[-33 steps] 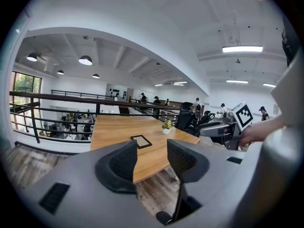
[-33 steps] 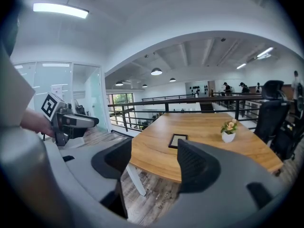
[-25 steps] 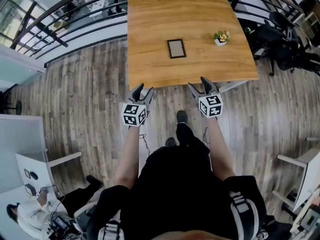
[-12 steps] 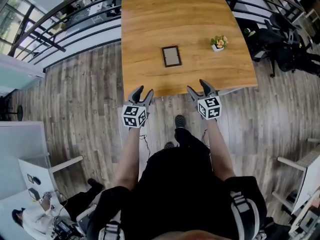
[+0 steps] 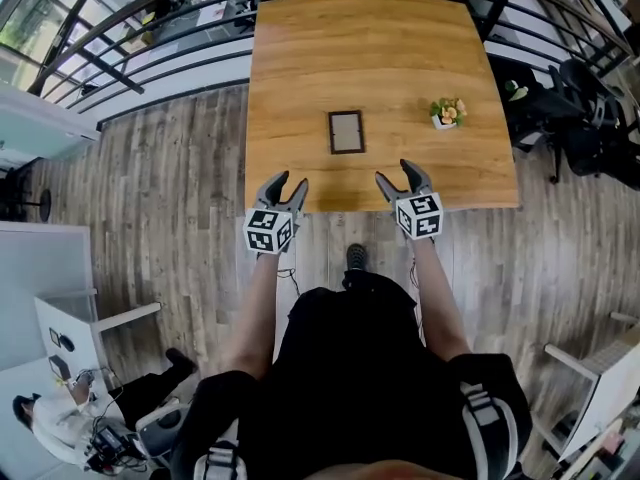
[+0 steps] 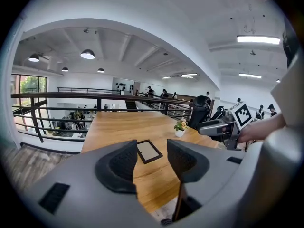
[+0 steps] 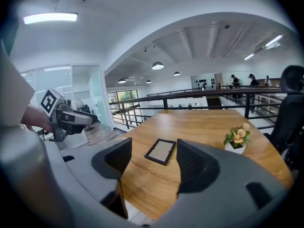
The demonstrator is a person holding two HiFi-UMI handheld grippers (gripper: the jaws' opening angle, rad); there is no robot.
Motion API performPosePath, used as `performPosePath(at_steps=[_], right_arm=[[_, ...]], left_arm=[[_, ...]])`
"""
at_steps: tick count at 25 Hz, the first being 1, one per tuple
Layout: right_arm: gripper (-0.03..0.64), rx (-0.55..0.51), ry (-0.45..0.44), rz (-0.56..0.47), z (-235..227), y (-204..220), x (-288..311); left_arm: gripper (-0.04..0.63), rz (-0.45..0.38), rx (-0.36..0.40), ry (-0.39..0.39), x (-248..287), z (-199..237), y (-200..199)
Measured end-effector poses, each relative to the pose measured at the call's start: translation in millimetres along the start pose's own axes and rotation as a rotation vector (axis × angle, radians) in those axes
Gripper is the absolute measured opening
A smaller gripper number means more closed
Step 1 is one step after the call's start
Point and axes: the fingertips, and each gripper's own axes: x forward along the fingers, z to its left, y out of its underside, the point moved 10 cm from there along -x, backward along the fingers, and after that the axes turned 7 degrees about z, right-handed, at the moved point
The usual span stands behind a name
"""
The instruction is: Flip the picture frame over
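Moved since earlier frame: both claws now past the near edge of the surface [image 5: 300, 88]; left claw [image 5: 290, 180] and right claw [image 5: 396, 171] open, empty; picture frame [image 5: 346, 132] flat at frame centre, untouched; step: approach; next likely needs reach onward and a grip on one frame edge.

A table [image 5: 300, 88] of warm, smooth wood with a soft sheen; a picture frame [image 5: 346, 132] of dark moulding round a matt pale panel; floor [image 5: 170, 188] of grey wood-look planks; railing [image 6: 47, 95] of dark metal; left gripper [image 5: 290, 180] and right gripper [image 5: 394, 171] in matt grey plastic, pads [image 6: 122, 164] ribbed and dark.
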Motion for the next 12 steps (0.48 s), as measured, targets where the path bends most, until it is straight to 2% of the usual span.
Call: performPosePath(at_steps=[7, 12], right_arm=[[0.294, 0.010, -0.020, -0.003, -26, -4, 20], [0.293, 0.007, -0.022, 0.009, -37, -6, 23]], left_arm=[[0.195, 0.001, -0.019, -0.062, 17, 13, -11], [0.195, 0.002, -0.052, -0.069, 29, 12, -10]])
